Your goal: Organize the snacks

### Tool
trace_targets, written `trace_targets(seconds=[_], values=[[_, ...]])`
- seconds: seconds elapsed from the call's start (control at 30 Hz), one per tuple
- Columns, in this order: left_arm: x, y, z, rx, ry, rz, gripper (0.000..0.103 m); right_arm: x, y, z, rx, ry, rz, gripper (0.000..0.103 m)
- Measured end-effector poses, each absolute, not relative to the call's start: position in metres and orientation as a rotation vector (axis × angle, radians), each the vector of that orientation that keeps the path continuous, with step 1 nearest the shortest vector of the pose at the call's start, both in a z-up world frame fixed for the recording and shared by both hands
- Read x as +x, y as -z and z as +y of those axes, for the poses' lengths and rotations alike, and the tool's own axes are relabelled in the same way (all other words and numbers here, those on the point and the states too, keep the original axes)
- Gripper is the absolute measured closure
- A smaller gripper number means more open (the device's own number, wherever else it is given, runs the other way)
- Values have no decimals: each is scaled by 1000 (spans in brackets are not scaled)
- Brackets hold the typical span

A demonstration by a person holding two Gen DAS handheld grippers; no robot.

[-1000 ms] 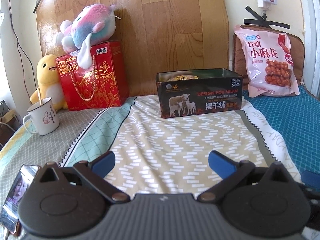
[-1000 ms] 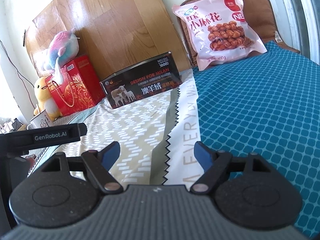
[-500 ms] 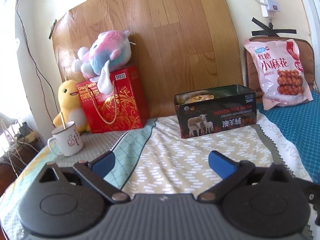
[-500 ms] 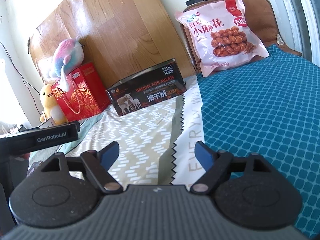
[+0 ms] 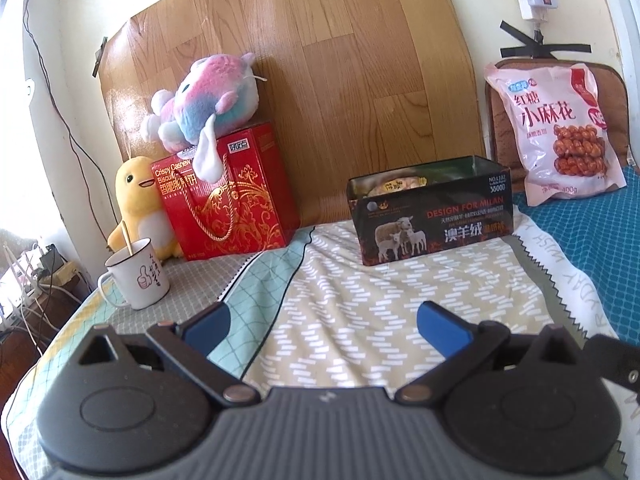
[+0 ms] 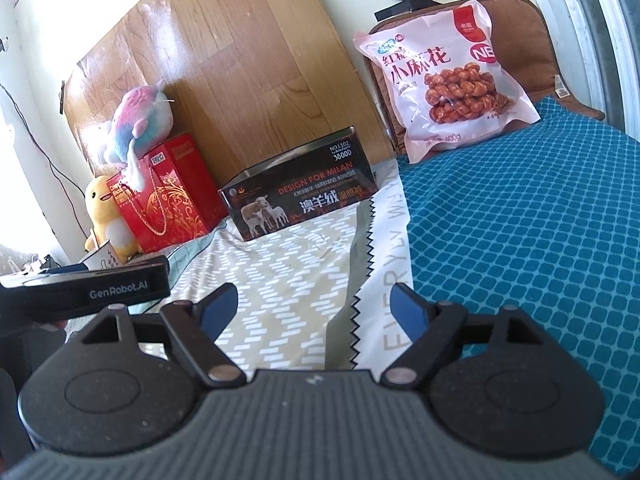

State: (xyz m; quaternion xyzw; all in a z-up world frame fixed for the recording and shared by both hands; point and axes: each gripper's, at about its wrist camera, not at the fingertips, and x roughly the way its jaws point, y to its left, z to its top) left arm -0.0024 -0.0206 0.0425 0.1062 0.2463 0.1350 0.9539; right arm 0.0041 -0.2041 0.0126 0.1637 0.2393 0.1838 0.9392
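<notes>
Yellow snack packets inside black tin (image 5: 430, 206) only from left; both tools wide apart, empty.

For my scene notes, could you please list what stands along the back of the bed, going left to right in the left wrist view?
Yellow duck plush → red gift box → black tin → pink snack bag.

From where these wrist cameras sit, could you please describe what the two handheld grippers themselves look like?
Both look alike. The left gripper and right gripper each have a ribbed dark grey body, two round black housings, black linkage arms with metal pivot pins, and blue pads on the jaws. In the right wrist view, the left unit shows as a black bar with white GenRobot.AI lettering. No hands, sleeves or cables are visible.
</notes>
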Motion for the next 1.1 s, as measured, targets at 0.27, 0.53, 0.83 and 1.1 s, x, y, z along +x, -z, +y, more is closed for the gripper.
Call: trace_targets(seconds=[0.27, 0.53, 0.83, 1.1], values=[[-2, -44, -19, 228, -285, 507, 0, 3, -17, -202, 326, -388, 479, 17], [-3, -43, -18, 221, -281, 516, 0, 3, -15, -202, 327, -387, 485, 17], [-2, -40, -17, 211, -271, 536, 0, 2, -14, -203, 335, -387, 489, 17], [0, -36, -18, 215, -258, 546, 0, 4, -13, -203, 339, -385, 498, 17]])
